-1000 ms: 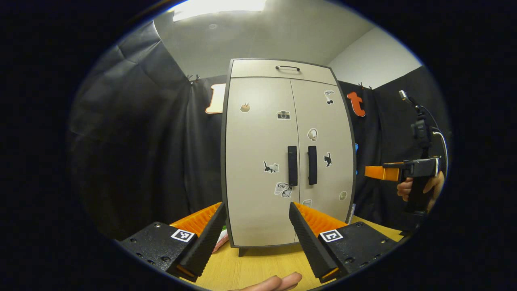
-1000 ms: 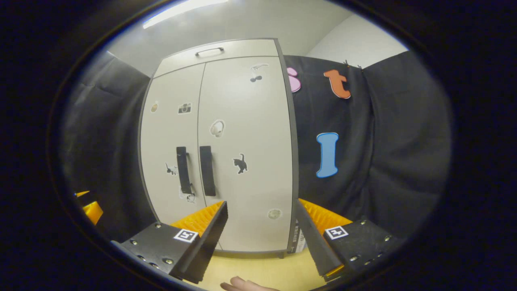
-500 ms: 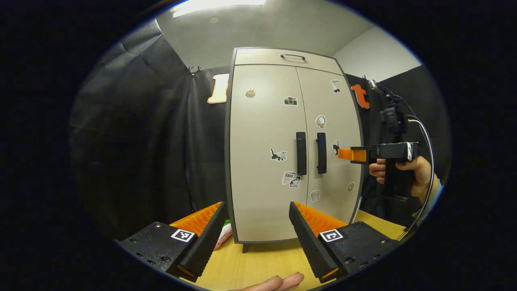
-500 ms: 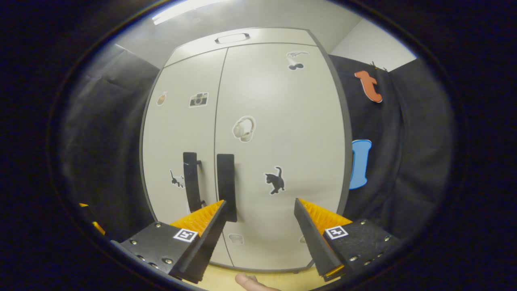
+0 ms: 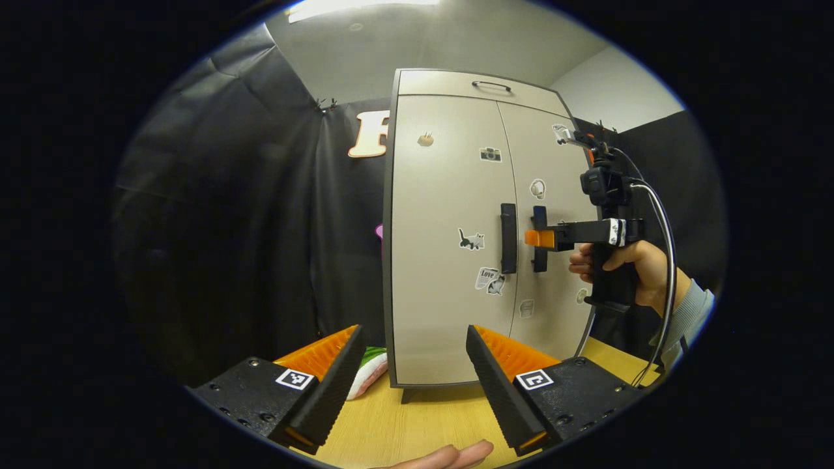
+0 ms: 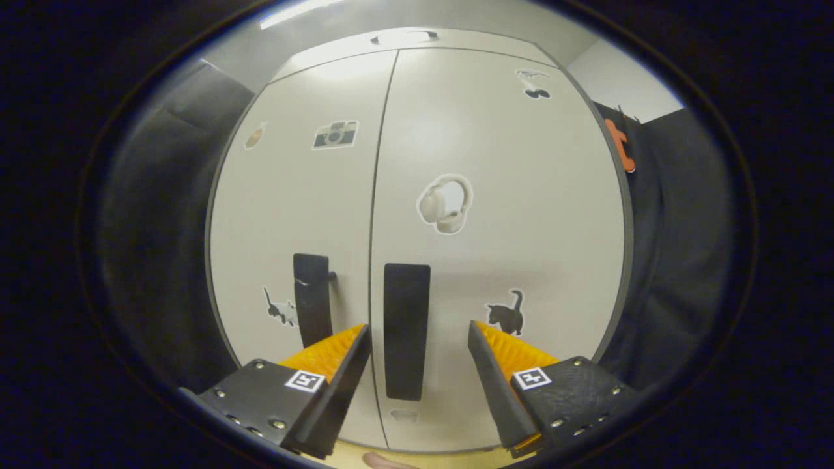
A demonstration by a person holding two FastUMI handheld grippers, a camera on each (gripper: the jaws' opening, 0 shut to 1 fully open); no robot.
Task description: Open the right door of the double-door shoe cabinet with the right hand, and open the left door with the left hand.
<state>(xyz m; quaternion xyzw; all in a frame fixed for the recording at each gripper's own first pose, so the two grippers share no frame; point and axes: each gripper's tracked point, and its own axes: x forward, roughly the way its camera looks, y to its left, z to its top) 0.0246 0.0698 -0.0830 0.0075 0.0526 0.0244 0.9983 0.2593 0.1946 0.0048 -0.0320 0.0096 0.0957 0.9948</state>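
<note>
The beige shoe cabinet (image 5: 449,195) stands on the table with both doors shut. In the left gripper view, its left door handle (image 5: 508,238) and right door handle (image 5: 540,215) are dark vertical bars side by side. My right gripper (image 5: 533,238), held by a hand (image 5: 642,264), has its tips at the right handle. In the right gripper view, the right door handle (image 6: 406,332) stands between the open fingers of my right gripper (image 6: 419,329), which do not press on it. The left door handle (image 6: 313,306) sits just left of it. My left gripper (image 5: 414,331) hangs open, well short of the cabinet.
The cabinet rests on a wooden table (image 5: 417,423). A pink, white and green object (image 5: 368,376) lies by the cabinet's lower left corner. A drawer with a thin handle (image 5: 491,85) tops the doors. A cable (image 5: 664,228) loops from the right gripper.
My right gripper has moved in close to the cabinet, so the right door handle now stands between its fingers. The left gripper has shifted left a little, staying open and far off.
</note>
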